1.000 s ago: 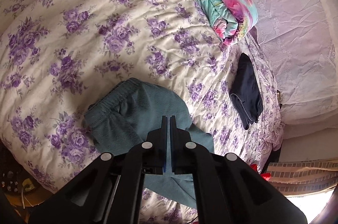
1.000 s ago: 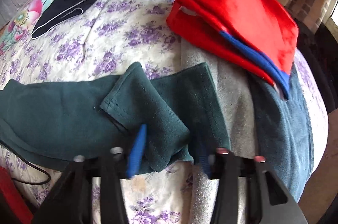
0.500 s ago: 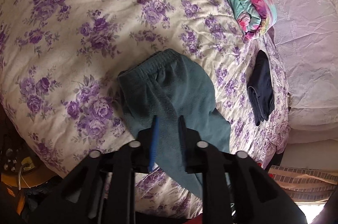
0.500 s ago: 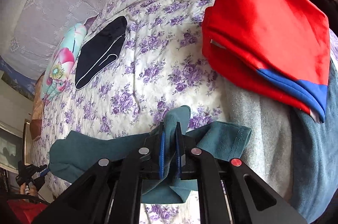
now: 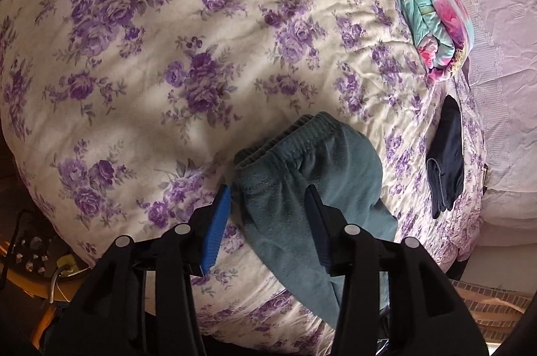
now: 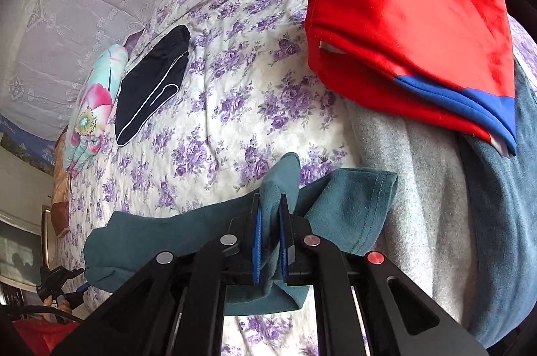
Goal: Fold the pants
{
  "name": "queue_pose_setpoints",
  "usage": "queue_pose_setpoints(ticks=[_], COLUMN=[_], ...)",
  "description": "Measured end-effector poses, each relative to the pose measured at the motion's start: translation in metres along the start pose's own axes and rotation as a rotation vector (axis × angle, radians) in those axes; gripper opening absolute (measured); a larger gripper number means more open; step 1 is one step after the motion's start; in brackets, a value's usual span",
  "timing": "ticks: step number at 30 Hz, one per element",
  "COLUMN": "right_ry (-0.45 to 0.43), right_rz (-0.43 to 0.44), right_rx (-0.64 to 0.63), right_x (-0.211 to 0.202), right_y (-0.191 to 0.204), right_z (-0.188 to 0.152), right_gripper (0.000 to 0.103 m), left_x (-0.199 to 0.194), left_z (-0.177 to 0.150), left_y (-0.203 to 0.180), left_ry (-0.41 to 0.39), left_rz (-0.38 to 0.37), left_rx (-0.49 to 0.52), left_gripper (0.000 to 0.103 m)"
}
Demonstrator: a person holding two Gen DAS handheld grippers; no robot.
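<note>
Teal fleece pants point(image 5: 302, 181) lie on a purple-flowered bedspread point(image 5: 167, 54), waistband toward the far side. My left gripper point(image 5: 268, 198) is open, its fingers either side of the pants just below the waistband, holding nothing. In the right wrist view the pants point(image 6: 161, 242) stretch left, leg ends near me. My right gripper point(image 6: 270, 211) is shut on a leg cuff of the pants and lifts that fold off the bed.
A folded navy garment point(image 5: 446, 161) and a rolled floral quilt point(image 5: 433, 3) lie at the far side. A folded red and blue garment point(image 6: 412, 30) sits on grey point(image 6: 412, 188) and blue-grey point(image 6: 503, 221) fabric at the right. The bed edge point(image 5: 84, 255) is at my lower left.
My left gripper let go of the pants, opened wide and moved toward the waistband. My right gripper closed on the leg cuff and raised it.
</note>
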State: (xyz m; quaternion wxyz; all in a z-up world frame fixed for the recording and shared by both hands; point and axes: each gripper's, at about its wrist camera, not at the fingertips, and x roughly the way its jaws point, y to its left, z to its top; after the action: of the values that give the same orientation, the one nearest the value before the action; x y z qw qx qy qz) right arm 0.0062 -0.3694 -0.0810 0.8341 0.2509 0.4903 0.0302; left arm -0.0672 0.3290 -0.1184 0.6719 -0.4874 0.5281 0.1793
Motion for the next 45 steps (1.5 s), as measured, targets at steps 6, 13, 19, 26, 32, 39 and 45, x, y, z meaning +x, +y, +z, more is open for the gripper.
queue_pose_setpoints(ticks=[6,13,19,26,32,39,45], right_ry=[0.022,-0.01,-0.064,-0.216,-0.069,-0.219,-0.06], right_rz=[-0.004,-0.084,-0.208,-0.31,-0.359,-0.279,-0.248], right_rx=[-0.001,-0.105,-0.275,-0.23,-0.026,-0.145,-0.135], right_x=[0.004,0.001,0.026,0.062,0.127,0.078,0.105], right_y=[-0.001,0.011,0.04,0.054,0.014,0.04,0.037], right_z=[0.004,0.042,0.081,0.121,0.144,0.143,0.108], right_gripper=[0.009,0.009,0.009,0.009,0.029,0.046,0.044], left_x=[0.006,-0.012,-0.003,0.034,0.095,0.04,0.032], left_z=[-0.001,0.036,0.069,0.116,0.138,0.122,0.108], left_y=[-0.013,-0.069,-0.157,-0.195,-0.184,-0.166,-0.112], left_ry=[-0.063,-0.128,-0.201,-0.228,-0.157,-0.221,-0.131], left_rz=[-0.069,-0.314,-0.292,-0.235,-0.132,-0.186,-0.086], left_rx=[0.036,0.013,0.179,0.19,0.105,0.252,0.253], left_gripper=[0.006,0.005,0.005,0.005,0.007,0.06,0.06])
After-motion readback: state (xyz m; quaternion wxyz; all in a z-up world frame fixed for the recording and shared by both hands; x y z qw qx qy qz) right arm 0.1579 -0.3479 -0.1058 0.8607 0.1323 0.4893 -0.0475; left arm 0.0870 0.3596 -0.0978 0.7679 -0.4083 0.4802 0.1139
